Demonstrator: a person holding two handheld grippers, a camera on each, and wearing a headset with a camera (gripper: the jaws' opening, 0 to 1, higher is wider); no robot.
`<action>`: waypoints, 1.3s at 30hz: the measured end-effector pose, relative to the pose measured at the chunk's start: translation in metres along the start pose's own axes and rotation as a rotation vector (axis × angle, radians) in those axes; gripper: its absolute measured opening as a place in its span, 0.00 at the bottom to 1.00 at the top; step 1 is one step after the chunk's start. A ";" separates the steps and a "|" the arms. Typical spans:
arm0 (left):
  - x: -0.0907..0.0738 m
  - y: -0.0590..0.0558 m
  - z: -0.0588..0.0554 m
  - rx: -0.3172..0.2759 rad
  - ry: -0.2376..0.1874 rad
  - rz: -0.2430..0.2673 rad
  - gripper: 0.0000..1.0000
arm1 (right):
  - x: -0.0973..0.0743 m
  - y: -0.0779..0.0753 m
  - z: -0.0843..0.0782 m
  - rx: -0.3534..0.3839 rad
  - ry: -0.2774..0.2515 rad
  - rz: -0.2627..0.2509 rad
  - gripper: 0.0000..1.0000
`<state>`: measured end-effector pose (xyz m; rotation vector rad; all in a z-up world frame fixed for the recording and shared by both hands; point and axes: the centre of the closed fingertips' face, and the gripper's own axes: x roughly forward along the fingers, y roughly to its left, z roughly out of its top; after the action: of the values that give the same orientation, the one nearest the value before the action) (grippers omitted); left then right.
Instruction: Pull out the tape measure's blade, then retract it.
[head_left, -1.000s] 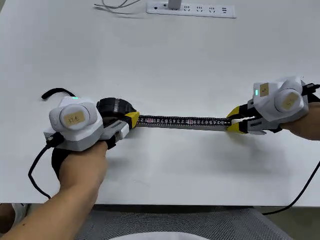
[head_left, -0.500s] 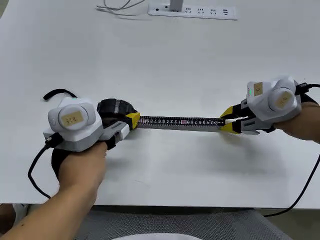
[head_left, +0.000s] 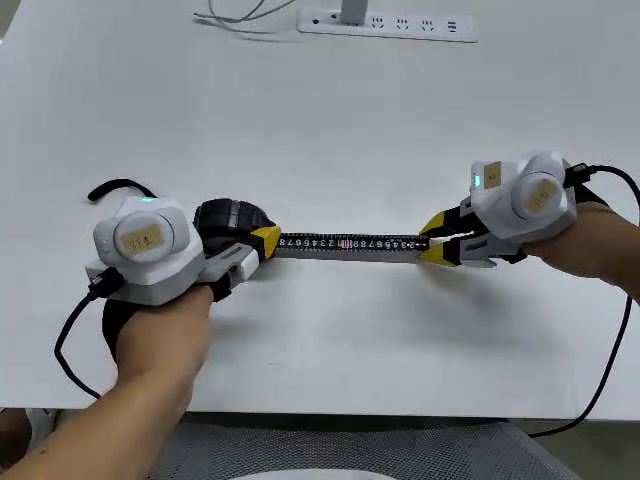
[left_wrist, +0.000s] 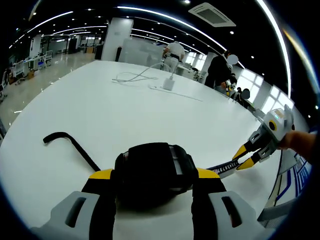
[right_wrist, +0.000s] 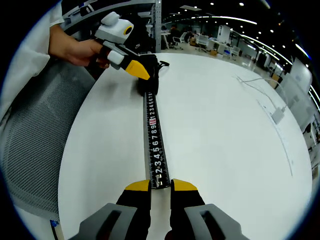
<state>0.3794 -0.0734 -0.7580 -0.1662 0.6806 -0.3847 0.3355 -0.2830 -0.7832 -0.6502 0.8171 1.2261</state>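
- Step (judged): blade (right_wrist: 152, 135) is out part-length, straight betw. the two grippers, so pull-out looks done or nearly so; retract not yet done.
- Next move (judged): R end should travel back toward the L jaws, in line w/ the blade. Grip must be kept so the spring can't whip it, w/ the L side steadying the case.
- R gripper (right_wrist: 160, 186): yellow-tipped jaws narrow, pinched on the blade's free end.
- Blade: runs straight ahead from the R jaws, low over the table (right_wrist: 235, 130). Thin stiff strip, dark w/ white numerals, red figures partway.
- L gripper (left_wrist: 155, 176): jaws clamped about the tape measure case (left_wrist: 152, 160), one yellow tip each side, case resting on the table.
- Case: black, rounded, drum-like, rubbery-looking. Black wrist strap (left_wrist: 70, 142) trails beyond & left of the L jaws.
- Table: white, smooth, matte.
- Far: power strip (head_left: 385, 20) & cable (head_left: 235, 12), well beyond both jaws.
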 end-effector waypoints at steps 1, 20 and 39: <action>0.000 0.000 0.000 -0.002 0.000 -0.001 0.57 | 0.001 0.000 0.002 -0.002 -0.003 0.002 0.10; 0.000 0.000 0.000 -0.005 0.001 -0.008 0.57 | 0.018 0.001 0.026 -0.020 -0.040 0.026 0.10; 0.000 0.000 0.000 -0.017 0.000 -0.013 0.57 | 0.033 0.003 0.050 -0.025 -0.079 0.044 0.10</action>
<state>0.3794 -0.0737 -0.7582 -0.1863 0.6834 -0.3915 0.3461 -0.2246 -0.7822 -0.6033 0.7542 1.2955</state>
